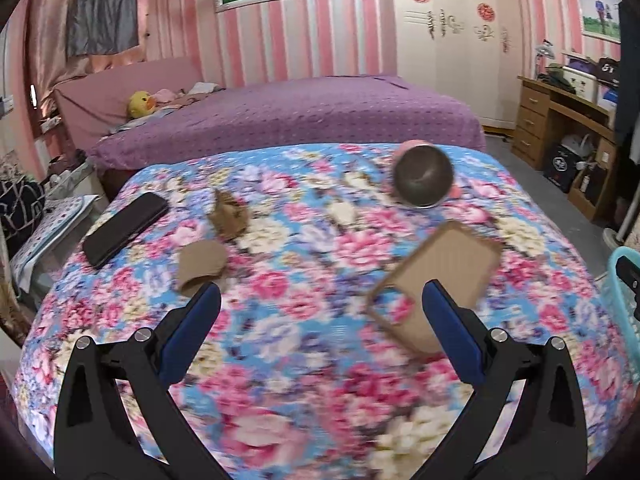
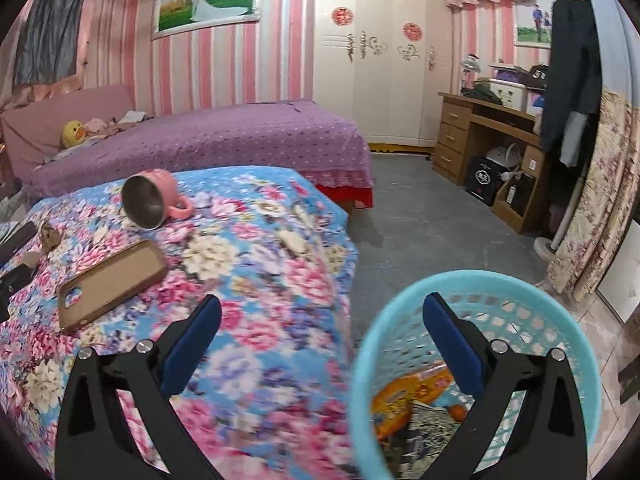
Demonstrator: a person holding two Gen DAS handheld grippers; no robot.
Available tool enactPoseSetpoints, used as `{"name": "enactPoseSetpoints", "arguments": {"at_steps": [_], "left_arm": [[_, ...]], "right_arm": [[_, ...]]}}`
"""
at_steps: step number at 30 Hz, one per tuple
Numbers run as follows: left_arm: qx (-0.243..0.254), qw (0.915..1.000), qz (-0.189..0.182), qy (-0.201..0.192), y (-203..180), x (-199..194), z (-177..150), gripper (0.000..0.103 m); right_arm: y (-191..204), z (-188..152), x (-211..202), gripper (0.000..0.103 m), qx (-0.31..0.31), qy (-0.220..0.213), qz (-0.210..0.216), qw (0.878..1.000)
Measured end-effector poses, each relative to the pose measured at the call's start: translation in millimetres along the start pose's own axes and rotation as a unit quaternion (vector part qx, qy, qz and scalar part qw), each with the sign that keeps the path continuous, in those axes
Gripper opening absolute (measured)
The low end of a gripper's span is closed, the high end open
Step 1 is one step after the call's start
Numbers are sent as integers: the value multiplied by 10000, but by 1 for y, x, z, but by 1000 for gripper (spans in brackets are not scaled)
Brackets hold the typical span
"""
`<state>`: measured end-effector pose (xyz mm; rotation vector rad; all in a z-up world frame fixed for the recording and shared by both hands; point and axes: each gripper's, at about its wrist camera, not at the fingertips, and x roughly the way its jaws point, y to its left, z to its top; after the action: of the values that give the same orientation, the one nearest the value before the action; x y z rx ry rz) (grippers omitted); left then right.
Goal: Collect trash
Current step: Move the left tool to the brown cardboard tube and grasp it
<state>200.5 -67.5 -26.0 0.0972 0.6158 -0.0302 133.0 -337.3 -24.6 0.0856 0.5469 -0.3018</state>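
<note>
Two scraps of brown cardboard lie on the floral cloth: a flat curled piece (image 1: 201,265) just past my left fingertip and a crumpled piece (image 1: 230,214) behind it; the crumpled one also shows in the right wrist view (image 2: 50,237). My left gripper (image 1: 320,300) is open and empty above the cloth. My right gripper (image 2: 321,314) is open and empty, its right finger over a turquoise plastic basket (image 2: 404,312) on the floor beside the table. The basket holds an orange wrapper (image 2: 416,394) and printed paper.
A brown phone case (image 1: 448,268) (image 2: 114,280), a tipped pink mug (image 1: 423,178) (image 2: 154,198) and a black phone (image 1: 124,228) lie on the floral cloth (image 1: 304,360). A purple bed (image 2: 208,136) stands behind, a wooden desk (image 2: 480,128) at right.
</note>
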Motion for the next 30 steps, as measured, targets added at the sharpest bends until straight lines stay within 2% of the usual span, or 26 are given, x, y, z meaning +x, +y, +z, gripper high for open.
{"name": "enactPoseSetpoints", "arguments": {"at_steps": [10, 14, 22, 27, 30], "left_arm": [[-223, 9979, 567, 197, 54, 23, -4, 97], [-570, 9962, 525, 394, 79, 35, -3, 97], [-906, 9916, 646, 659, 113, 58, -2, 97], [-944, 9888, 793, 837, 118, 76, 4, 97], [-917, 9887, 649, 997, 115, 89, 7, 97]], "right_arm": [[37, 1, 8, 98, -67, 116, 202, 9997], [52, 4, 14, 98, -108, 148, 255, 9995], [79, 8, 21, 98, -269, 157, 358, 9989], [88, 11, 28, 98, -212, 245, 395, 9987], [93, 13, 31, 98, -260, 260, 378, 9986]]}}
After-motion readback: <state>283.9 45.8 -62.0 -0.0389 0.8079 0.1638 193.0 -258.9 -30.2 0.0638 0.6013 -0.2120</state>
